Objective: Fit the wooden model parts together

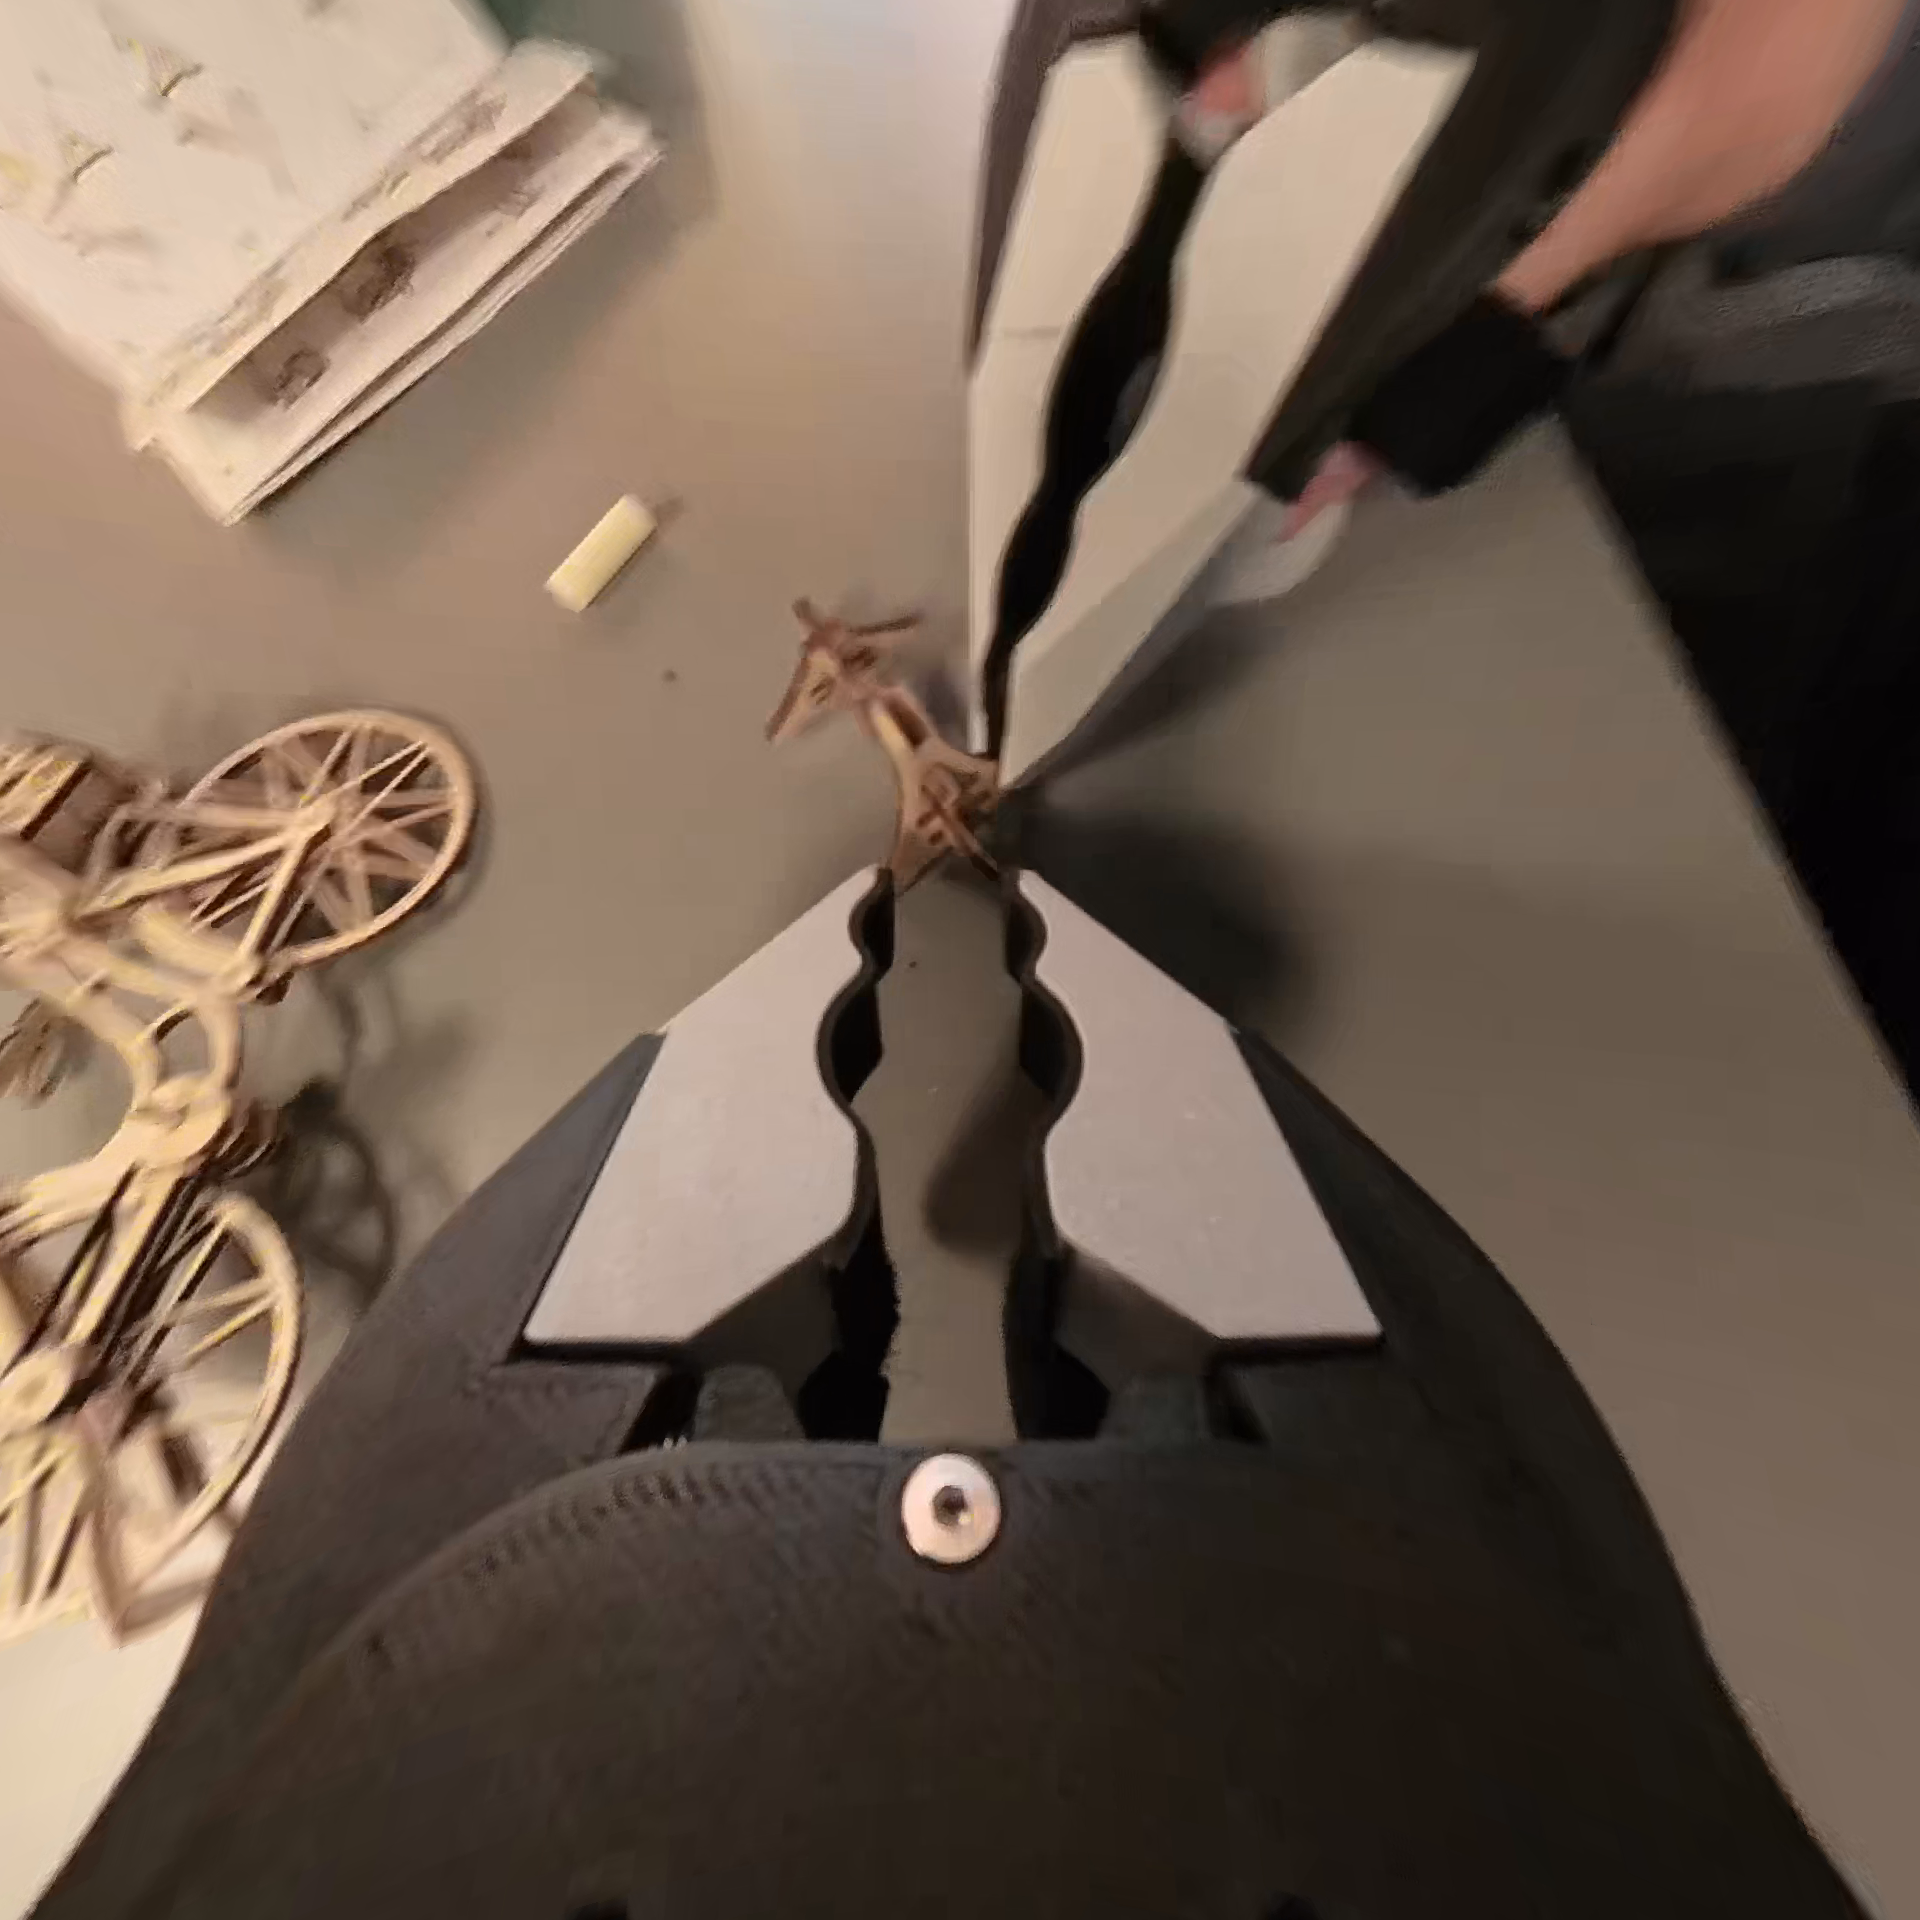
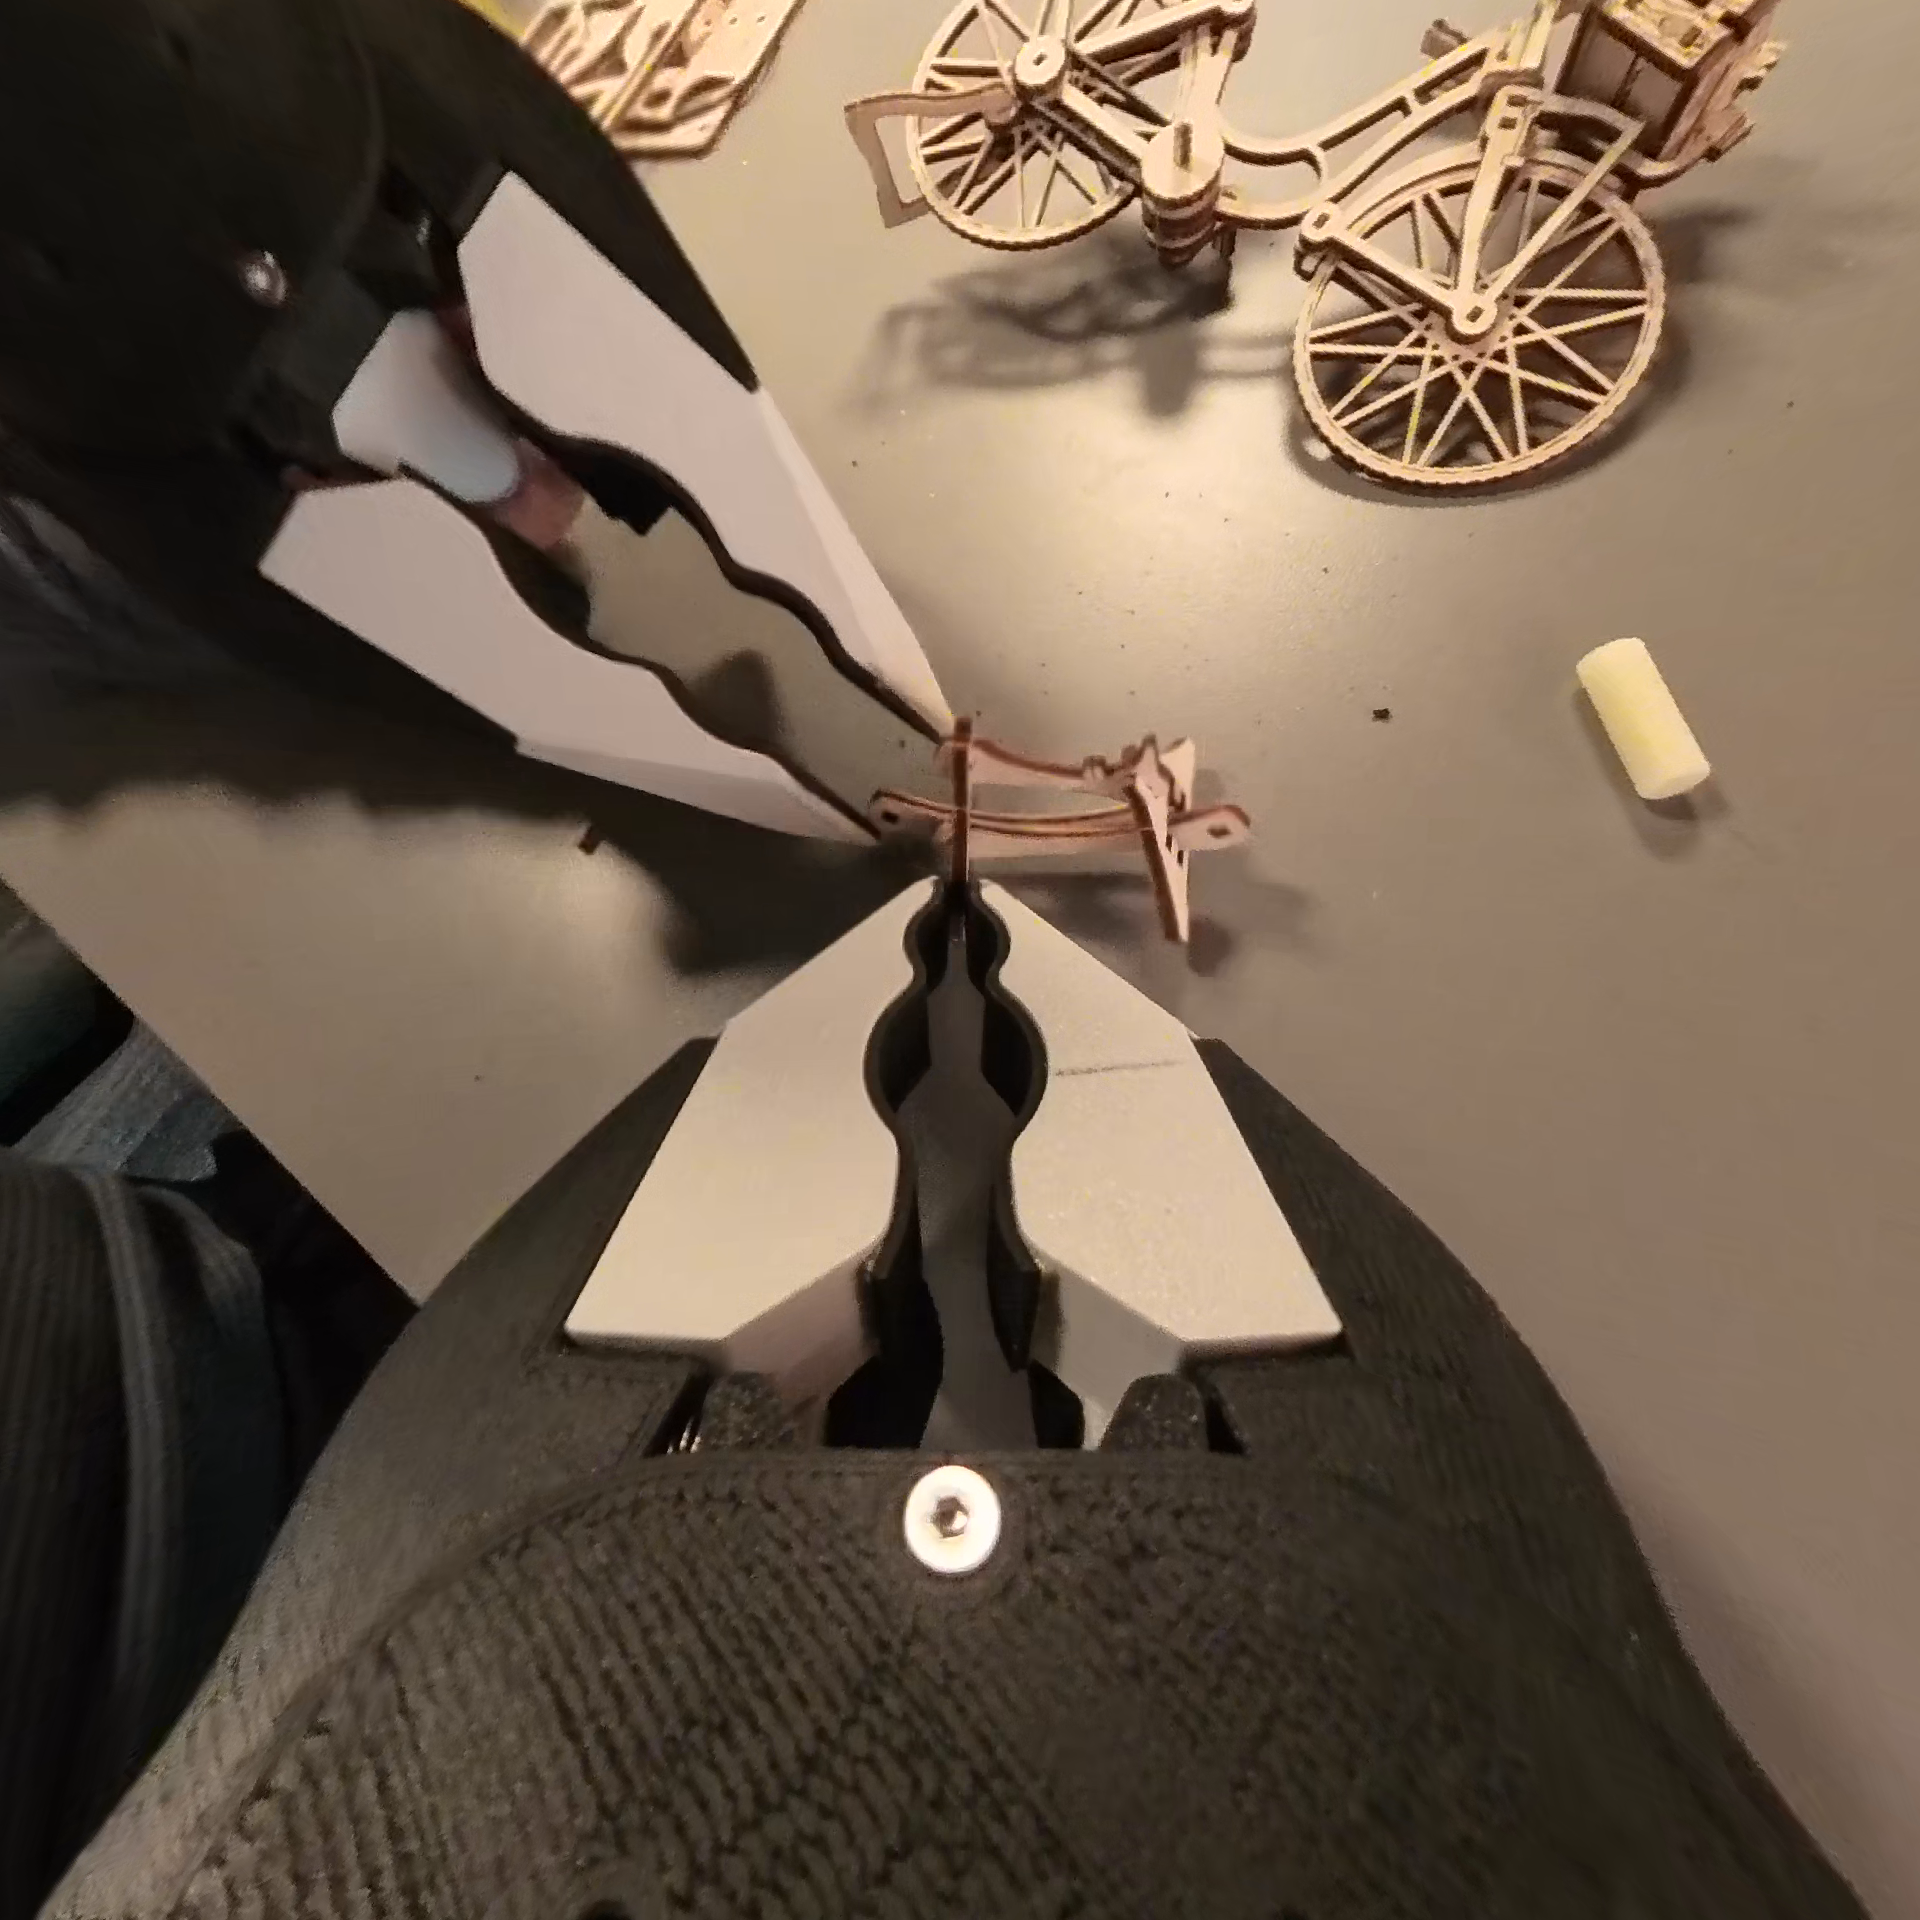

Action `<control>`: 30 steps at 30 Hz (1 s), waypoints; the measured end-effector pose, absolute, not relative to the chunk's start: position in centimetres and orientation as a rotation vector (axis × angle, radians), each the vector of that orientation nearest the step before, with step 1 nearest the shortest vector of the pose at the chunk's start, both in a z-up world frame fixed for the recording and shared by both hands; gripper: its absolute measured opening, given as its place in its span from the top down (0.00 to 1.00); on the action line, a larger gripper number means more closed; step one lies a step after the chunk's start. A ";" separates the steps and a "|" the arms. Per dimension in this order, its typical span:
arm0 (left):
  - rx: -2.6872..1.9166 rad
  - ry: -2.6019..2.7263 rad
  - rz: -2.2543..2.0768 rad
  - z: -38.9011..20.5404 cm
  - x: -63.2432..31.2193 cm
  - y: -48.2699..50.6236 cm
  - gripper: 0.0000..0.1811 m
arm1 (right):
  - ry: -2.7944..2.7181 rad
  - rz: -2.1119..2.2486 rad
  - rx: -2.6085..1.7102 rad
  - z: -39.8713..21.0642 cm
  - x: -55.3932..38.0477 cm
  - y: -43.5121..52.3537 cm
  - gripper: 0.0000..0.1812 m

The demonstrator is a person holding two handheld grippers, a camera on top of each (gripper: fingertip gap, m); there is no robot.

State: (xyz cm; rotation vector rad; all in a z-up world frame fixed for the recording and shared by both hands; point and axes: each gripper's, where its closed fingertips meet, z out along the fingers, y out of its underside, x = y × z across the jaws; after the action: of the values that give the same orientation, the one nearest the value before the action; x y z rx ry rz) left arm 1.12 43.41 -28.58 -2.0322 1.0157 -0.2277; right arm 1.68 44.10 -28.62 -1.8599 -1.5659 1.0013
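With both grippers' fingers clamped on the wooden frame (image 2: pixel 1049 800) near the bicycle (image 2: pixel 1351 208), keep the thin plate (image 2: pixel 958 800) square to its slot while pressing.

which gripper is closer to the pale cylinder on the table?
Left, though only by a little. The left gripper and right gripper meet at the small wooden subassembly, well short of the pale cylinder.
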 end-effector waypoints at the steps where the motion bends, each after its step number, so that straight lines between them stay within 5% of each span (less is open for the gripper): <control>1: -2.027 1.016 -0.256 -28.5 1.1 43.3 0.89 | -1.580 1.011 -1.852 -28.6 1.8 44.1 1.00; 16: -1.978 1.081 -0.578 -27.9 2.1 41.8 0.83 | -1.868 1.118 -1.666 -28.6 3.1 42.6 1.00; 30: -2.025 1.180 -0.600 -29.1 3.4 40.7 0.92 | -2.026 1.178 -1.544 -28.6 3.4 41.8 1.00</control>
State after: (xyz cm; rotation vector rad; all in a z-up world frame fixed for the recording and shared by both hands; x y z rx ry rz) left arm 3.39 40.72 -29.14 -2.0251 1.1800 -0.5999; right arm 3.43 41.82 -28.61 -1.5436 -2.0257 1.1776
